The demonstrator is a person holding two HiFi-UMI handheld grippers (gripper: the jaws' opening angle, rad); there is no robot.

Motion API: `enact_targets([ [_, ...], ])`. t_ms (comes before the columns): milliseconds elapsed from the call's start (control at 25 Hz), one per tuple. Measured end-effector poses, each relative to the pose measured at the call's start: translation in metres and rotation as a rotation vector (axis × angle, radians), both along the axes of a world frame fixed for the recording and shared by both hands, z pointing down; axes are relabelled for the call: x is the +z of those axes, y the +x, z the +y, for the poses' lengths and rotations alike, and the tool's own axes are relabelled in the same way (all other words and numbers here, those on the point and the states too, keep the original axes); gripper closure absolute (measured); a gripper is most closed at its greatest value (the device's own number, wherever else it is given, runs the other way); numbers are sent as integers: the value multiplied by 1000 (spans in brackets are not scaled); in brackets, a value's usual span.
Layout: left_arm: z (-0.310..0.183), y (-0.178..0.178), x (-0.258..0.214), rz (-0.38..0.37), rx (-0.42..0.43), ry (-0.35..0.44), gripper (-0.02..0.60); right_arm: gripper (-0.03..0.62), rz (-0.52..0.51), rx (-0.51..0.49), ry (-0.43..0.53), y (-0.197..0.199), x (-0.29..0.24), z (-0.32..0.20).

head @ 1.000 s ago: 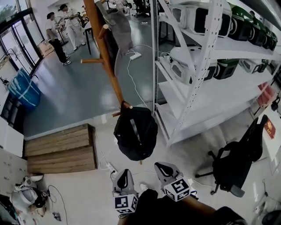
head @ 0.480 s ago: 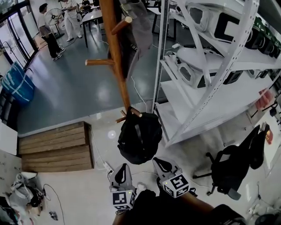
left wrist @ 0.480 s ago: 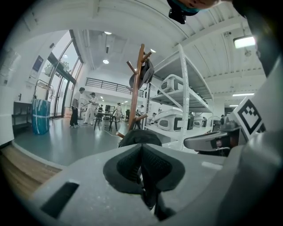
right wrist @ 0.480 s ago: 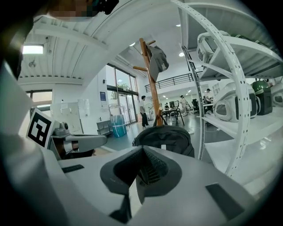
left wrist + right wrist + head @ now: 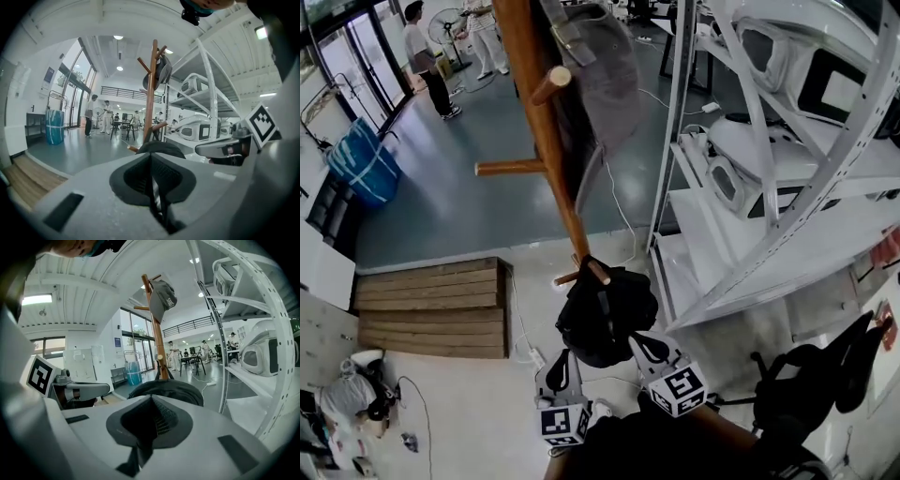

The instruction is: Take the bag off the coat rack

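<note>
- Big open workshop room: shiny grey floor, white shelving [image 5: 769, 202] full of machines on the right, a wooden platform [image 5: 431, 305] on the left, and a few people [image 5: 427, 56] standing way back by the glass doors.
- The coat rack [image 5: 546, 141] is a wooden pole with pegs sticking out. A grey cap [image 5: 164, 296] hangs near the top.
- The black bag [image 5: 607, 314] hangs low on the rack, with its strap looped over a lower peg [image 5: 595, 272]. So it's still on, nothing lifted yet.
- I'd call this the approach step, with both hands held up right in front of the bag.
- Left gripper [image 5: 561, 367]: jaws fully together with nothing between them. In its own view the bag [image 5: 159, 146] sits just past the tips.
- Right gripper [image 5: 649, 351]: same deal, closed and empty, with the bag [image 5: 166, 389] filling the view just ahead. From the head view its tip overlaps the bottom of the bag, and I can't tell if it's actually touching.
- Next, I'd guess at least one gripper has to open up, get on the strap near the peg, then lift up and outward so the loop clears the peg's upturned end.
</note>
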State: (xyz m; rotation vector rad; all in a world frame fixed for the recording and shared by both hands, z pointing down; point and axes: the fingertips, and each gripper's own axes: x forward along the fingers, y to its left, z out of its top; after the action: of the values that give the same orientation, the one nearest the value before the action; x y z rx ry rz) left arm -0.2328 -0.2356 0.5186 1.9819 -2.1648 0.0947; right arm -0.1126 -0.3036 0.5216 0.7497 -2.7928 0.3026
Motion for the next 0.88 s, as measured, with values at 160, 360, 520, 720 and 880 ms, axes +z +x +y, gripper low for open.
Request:
enact_targets([
  [160,-18,-1,2,-7,-41,-2,565,580,-2,-38,20,2,0,-24],
  [360,-31,-9,10,-33,-89,-13,563,579,21,-68,9,7,11,-52],
  [520,-40,-14,15,-38,-100,-34,561,577,32,-71,12,10,15,-73],
  [720,-49,-16,26,-44,-96,-74,463,491,44,-72,8,12,21,-96],
  [880,-55,-20,39,-43,-103,-126,404,449,75,-80,-2,11,32,-108],
])
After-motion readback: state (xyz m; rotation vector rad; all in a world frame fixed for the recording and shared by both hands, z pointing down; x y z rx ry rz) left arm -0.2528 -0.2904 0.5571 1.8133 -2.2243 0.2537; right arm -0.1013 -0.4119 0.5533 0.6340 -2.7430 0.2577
